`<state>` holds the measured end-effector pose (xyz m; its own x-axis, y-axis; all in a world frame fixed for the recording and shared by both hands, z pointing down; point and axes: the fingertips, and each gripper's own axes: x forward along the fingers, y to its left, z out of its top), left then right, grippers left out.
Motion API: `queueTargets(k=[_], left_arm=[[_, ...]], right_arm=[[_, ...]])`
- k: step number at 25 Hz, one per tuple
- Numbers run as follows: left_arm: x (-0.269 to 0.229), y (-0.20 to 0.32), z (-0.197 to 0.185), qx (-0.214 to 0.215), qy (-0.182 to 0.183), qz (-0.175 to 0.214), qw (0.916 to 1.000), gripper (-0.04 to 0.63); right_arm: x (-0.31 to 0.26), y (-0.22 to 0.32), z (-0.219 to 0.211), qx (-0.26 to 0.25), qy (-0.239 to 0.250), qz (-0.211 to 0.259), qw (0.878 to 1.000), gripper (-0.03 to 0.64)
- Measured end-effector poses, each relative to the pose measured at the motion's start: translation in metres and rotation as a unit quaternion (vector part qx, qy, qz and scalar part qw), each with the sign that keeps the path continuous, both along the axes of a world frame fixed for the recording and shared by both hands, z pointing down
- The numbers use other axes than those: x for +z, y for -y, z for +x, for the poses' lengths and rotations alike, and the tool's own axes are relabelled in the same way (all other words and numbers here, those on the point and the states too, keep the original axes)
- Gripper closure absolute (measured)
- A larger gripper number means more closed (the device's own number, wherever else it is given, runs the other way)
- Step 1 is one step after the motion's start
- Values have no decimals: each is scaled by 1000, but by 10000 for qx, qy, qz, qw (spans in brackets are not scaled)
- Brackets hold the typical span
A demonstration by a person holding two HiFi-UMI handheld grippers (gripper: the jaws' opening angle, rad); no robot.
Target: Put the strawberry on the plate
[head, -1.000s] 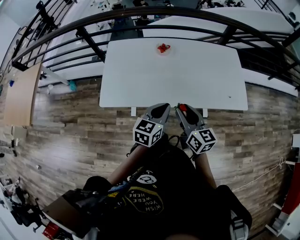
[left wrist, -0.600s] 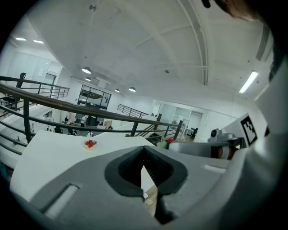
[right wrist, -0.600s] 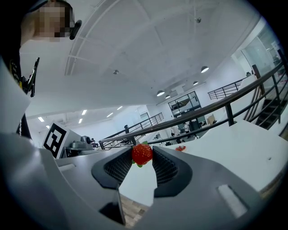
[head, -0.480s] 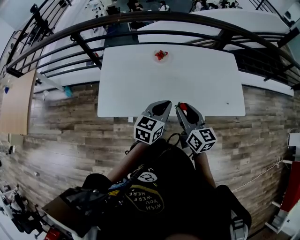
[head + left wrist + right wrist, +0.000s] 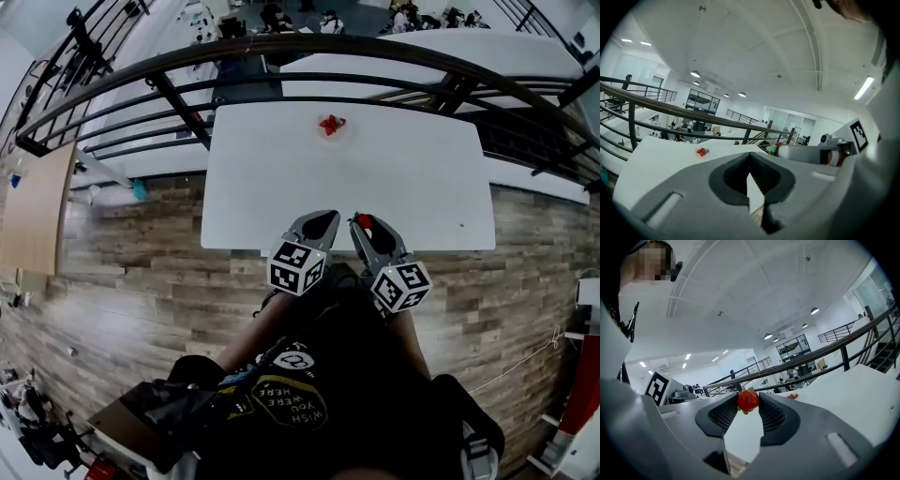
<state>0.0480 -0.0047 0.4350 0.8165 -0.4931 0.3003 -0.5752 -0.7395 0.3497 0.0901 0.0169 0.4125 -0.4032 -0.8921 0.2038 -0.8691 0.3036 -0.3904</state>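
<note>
1. Counter [image 5: 394, 178]: white, rectangular, standing on a wood-plank floor. A black railing [image 5: 281, 45] runs past its far edge. Apart from item 2, its top looks bare.

2. Plate [image 5: 321, 132]: white on white and hard to pick out. It sits near the middle of the counter's far edge and already carries a few red pieces [image 5: 331, 123], probably fruit, though they are too small to name with certainty.

3. Strawberry [image 5: 748, 401]: one red berry with a little green at its base. It is held in the air over the counter's near edge, well apart from the plate.

4. Right gripper [image 5: 362, 222]: its fingers [image 5: 722, 416] pinch the strawberry from both sides at their tips. The berry sits square between the ribbed pads. The gripper points toward the far edge, with the plate ahead of it and slightly to one side.

5. Left gripper [image 5: 324, 218]: its fingers [image 5: 736, 176] are pressed together at the tips and nothing is between them. It hangs just beside the right gripper at the near edge and seems to have no part in the job.

6. Progress, as I judge it: the berry is picked up and securely gripped, so the first half is done. What is left is to carry it across the full depth of the counter, lower it over the plate clear of the red pieces, and let go. No placing has begun.
</note>
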Motion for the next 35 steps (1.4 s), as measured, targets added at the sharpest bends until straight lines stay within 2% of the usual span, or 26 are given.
queueTargets(k=[9,20,28,35], left_arm=[[1,30,25,-200,38,-41,9998,592],[4,55,96,-355,14,-45,9994,592],[20,77,80,-833,236,-222,9960,592],[22,107,74,-768,284,-228,9964,592]], right_arm=[[-1,35,24,-278,-98,-73,9995,471],[5,62,92,-568,-143,-128,9982,472],[21,96,101,-829,-63,-242,9962,472],[23,124,96,-732,-4,-261,9970,471]])
